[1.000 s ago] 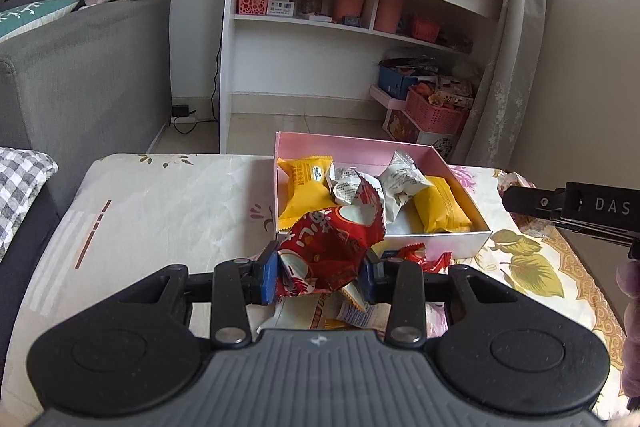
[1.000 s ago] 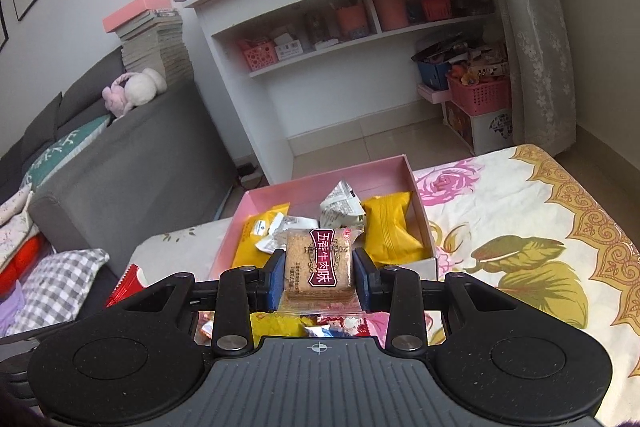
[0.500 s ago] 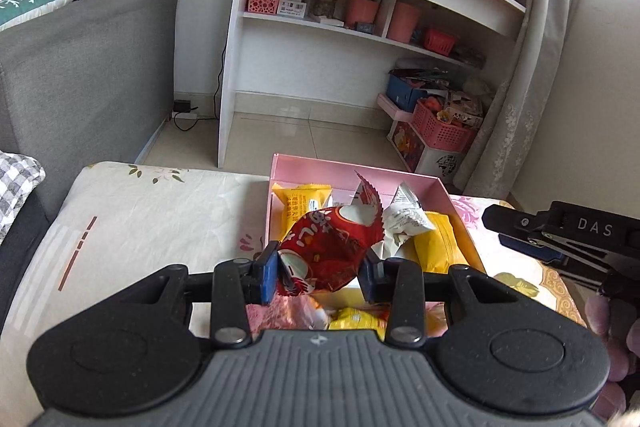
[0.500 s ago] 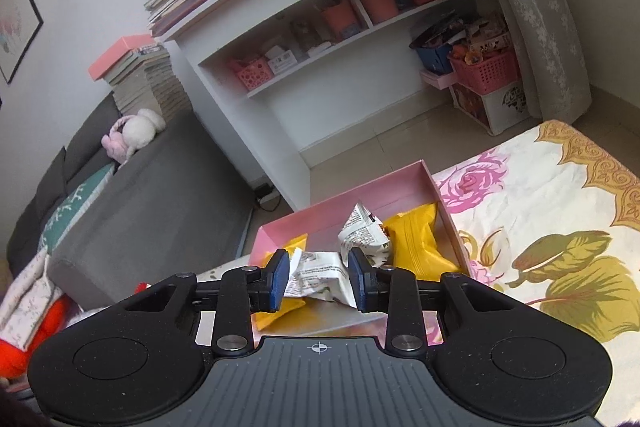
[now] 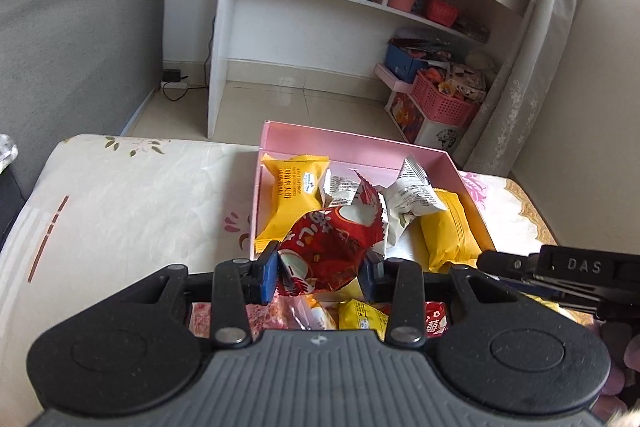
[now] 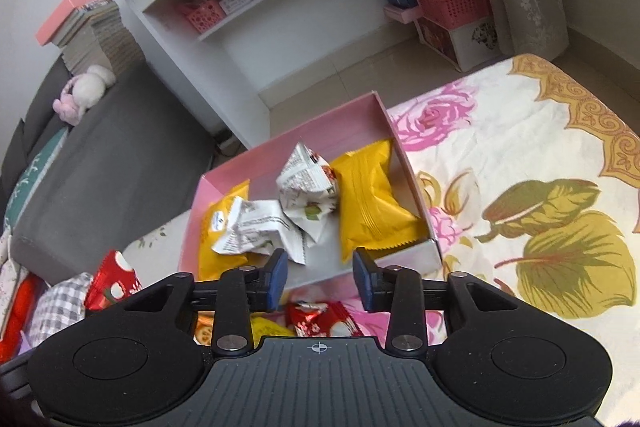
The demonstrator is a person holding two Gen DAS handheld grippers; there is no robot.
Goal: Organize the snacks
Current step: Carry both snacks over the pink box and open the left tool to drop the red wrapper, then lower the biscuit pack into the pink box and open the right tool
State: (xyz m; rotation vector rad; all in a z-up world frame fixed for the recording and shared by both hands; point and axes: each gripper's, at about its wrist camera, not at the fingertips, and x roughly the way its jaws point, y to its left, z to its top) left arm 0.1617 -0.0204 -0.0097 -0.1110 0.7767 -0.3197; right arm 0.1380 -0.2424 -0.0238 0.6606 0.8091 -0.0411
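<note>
Red crinkly packet, light and slippery, sits pinched mid-body in my left gripper at frame centre; my right gripper, jaws just parted, is empty.

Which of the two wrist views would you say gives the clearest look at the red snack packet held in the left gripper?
The left wrist view: the red snack packet fills the centre, pinched in the left gripper, just short of the pink box. The right wrist view shows only part of it at the lower left edge.
</note>
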